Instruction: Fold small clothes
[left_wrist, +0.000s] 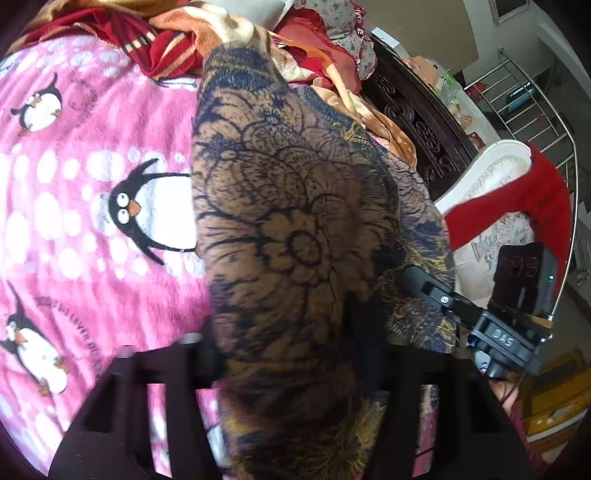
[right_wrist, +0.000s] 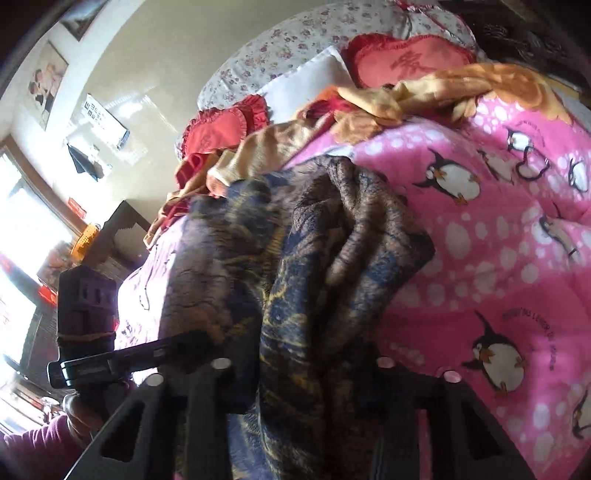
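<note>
**Both grippers hold the patterned cloth above the bed**

Nearest to us in the left wrist view, the left gripper has its two black fingers closed on the brown and dark blue patterned garment, which runs between them and rises away from the camera. In the right wrist view we see the same with the right gripper: its fingers press on a bunched fold of the garment, and the cloth hangs down between them.

The garment is lifted over the pink penguin blanket that covers the bed, near the side of the bed where the person stands. We cannot tell if its far end touches the blanket.

At the head of the bed lie an orange blanket, crumpled, red cushions and a flowered pillow.

Beyond the edge of the bed, in the left view, a red cloth hangs over a pale chair. A hand in a purple sleeve holds the left gripper's handle.
</note>
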